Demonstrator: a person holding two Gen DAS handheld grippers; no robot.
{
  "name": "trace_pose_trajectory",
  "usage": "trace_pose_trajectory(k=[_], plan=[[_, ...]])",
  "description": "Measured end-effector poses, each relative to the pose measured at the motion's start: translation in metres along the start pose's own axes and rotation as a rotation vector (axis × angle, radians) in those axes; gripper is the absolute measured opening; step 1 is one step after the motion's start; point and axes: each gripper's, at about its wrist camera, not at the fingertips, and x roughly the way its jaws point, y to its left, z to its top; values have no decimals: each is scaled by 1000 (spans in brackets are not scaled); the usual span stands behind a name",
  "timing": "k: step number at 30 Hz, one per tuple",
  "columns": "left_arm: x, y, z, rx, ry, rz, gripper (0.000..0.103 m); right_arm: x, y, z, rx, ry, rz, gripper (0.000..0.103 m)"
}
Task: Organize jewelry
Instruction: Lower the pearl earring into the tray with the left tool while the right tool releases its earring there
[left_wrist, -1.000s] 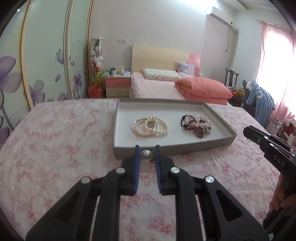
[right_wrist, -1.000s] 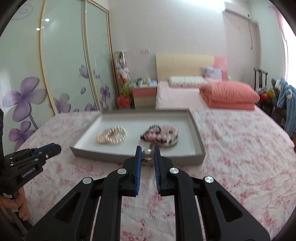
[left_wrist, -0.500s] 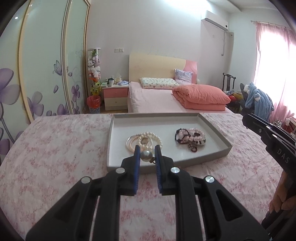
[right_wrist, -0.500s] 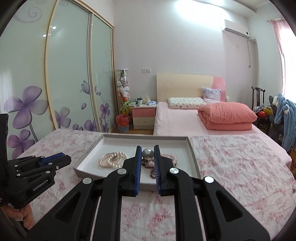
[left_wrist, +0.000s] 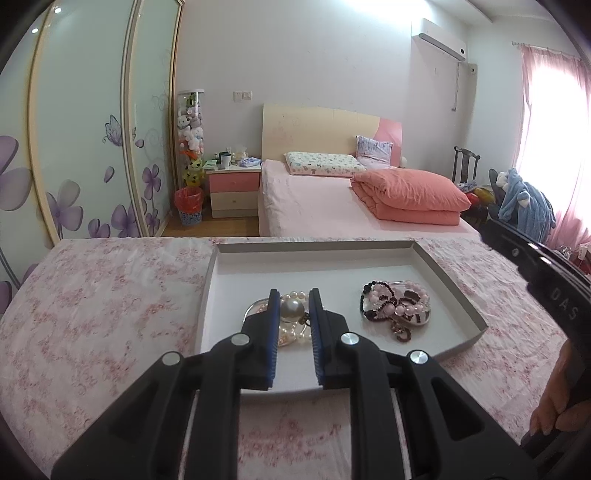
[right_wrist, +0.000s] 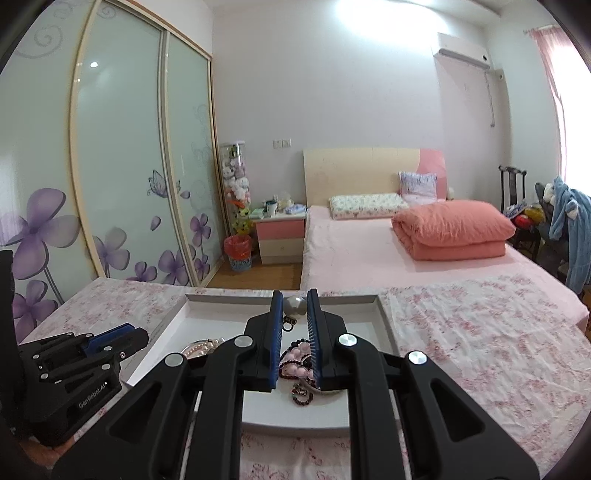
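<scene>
Both my tongs over the tray, one pearl earring pinched in each.

L tongs (left_wrist: 292, 308) nearly closed on a pearl earring (left_wrist: 293, 309), hiding most of the pearl strands (left_wrist: 291, 334) below; bead bracelets (left_wrist: 395, 308) lie to the R. Tray (left_wrist: 448, 275) sits on the floral worktop (left_wrist: 103, 295). R tongs (right_wrist: 294, 308) grip a 2nd pearl earring (right_wrist: 295, 305); strand count unclear. 2 earrings, 1 tray.
</scene>
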Motion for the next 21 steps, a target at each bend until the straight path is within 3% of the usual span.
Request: trace_pose_trajectory(k=[15, 19, 21], plan=[[51, -2, -1, 9, 68, -24, 17, 67, -9, -12, 72, 173, 43, 14], [57, 2, -3, -5, 79, -28, 25, 74, -15, -15, 117, 211, 73, 16], [56, 6, -3, -16, 78, -26, 30, 73, -17, -15, 132, 215, 77, 28]])
